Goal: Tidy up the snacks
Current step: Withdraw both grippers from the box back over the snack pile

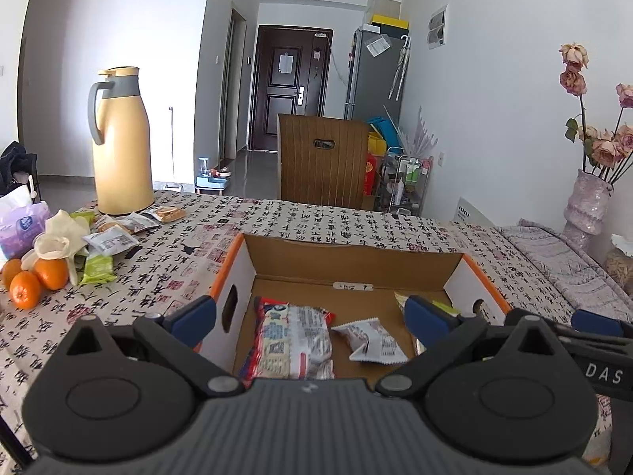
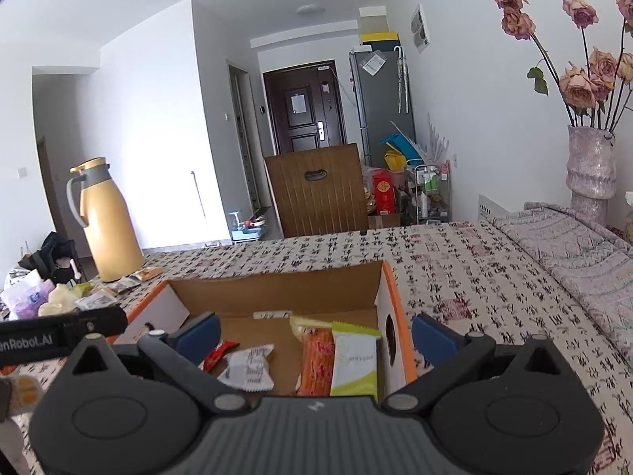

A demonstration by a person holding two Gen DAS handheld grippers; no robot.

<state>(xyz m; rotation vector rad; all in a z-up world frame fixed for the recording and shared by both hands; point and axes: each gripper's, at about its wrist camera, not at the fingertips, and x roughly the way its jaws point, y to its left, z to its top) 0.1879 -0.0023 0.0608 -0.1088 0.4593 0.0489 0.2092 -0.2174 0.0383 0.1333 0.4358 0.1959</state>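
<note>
You've got the cardboard box [image 1: 237, 273] dead ahead on the table [image 1: 316, 221], open top. Inside it: noodle packet [image 1: 292, 344] left, small wrapped snack [image 1: 372, 340] centre, two upright packets [image 2: 336, 356] against the right wall. Loose snack packets [image 1: 114, 237] lie on the table left of the box, oranges [image 1: 35, 277] in front of them, tissue pack [image 1: 19, 229] at far left. Thermos jug [image 1: 120, 146] stands behind that pile. Vase [image 1: 585, 206] sits far right, beyond the table edge. Chair [image 1: 320, 158] is behind the table, fridge [image 1: 372, 75] behind the chair.
</note>
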